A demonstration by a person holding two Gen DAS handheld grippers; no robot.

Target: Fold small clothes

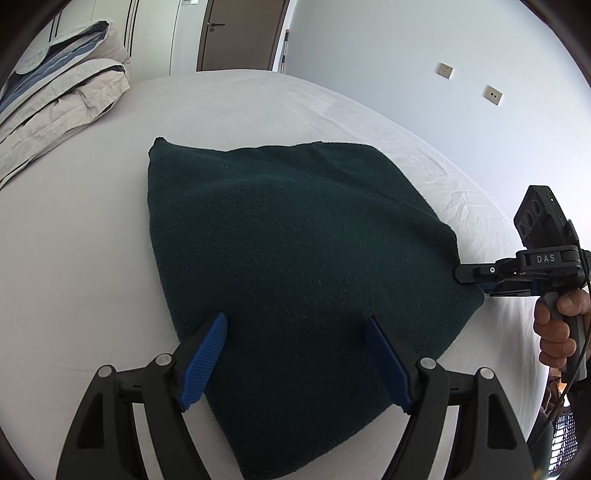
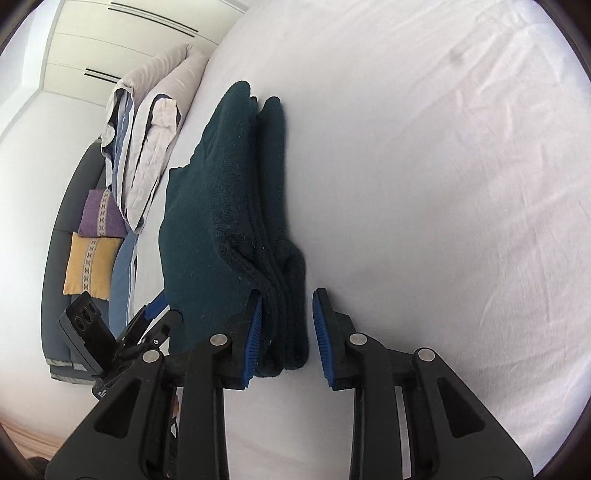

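Note:
A dark green knitted garment (image 1: 295, 266) lies folded in layers on the white bed sheet (image 1: 74, 258). My left gripper (image 1: 295, 325) is open, its blue fingers spread above the garment's near edge. In the right wrist view the garment (image 2: 221, 206) shows its stacked folded edges. My right gripper (image 2: 287, 314) is open, its jaws standing on either side of the garment's near corner, the left pad (image 2: 254, 332) touching the cloth. The right gripper also shows in the left wrist view (image 1: 476, 280) at the garment's right corner, and the left gripper shows in the right wrist view (image 2: 155, 314).
A folded grey and blue duvet (image 1: 55, 103) lies at the bed's far left. Purple (image 2: 101, 214) and yellow (image 2: 88, 266) cushions rest on a grey sofa (image 2: 55, 258) beyond the bed. A door (image 1: 240, 33) and a wall with sockets stand behind.

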